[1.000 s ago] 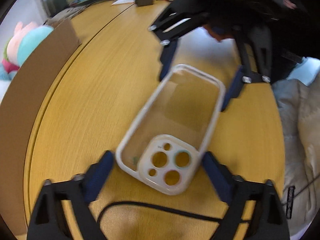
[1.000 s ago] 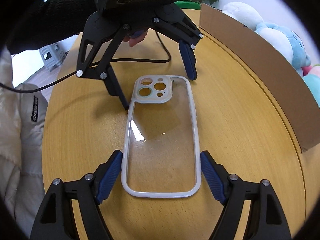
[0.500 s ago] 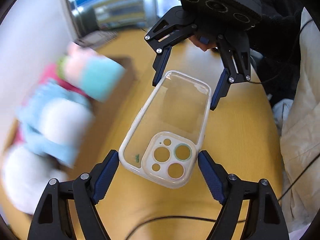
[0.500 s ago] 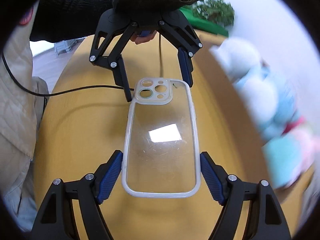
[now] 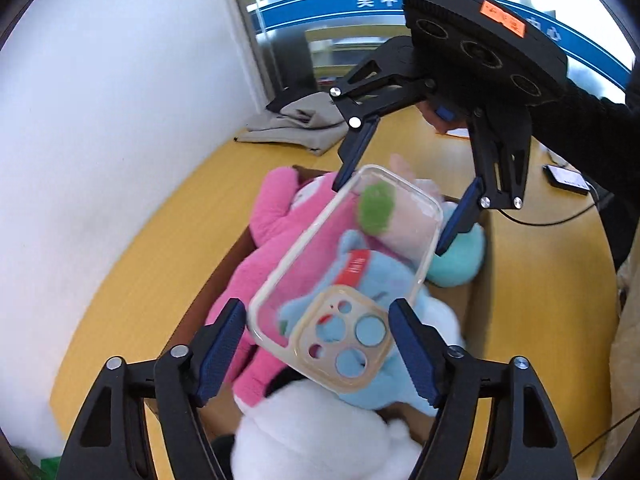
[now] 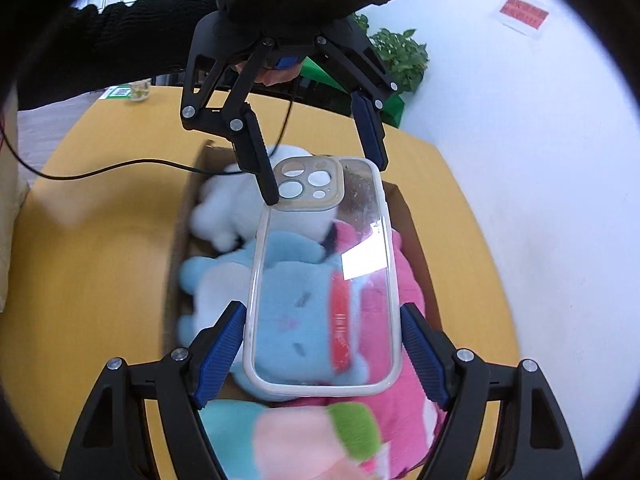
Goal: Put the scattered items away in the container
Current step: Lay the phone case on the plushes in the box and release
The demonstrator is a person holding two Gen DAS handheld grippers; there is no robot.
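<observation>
Both tongs [image 5: 316,350] [image 6: 322,350] grasping phone case [image 6: 324,280] ends; long axis spans between, over box [image 6: 176,248].

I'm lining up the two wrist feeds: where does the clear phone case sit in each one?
Left wrist: clear phone case at centre, running diagonally, camera cutout nearest the lens between the left gripper fingers.
Right wrist: the case at centre, upright, cutout at the far end, plain end between the right gripper fingers.
Shared landmark: the pink plush in the cardboard box under the case.

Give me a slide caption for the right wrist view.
Both claws carry a clear phone case over a cardboard box of plush toys.
</observation>
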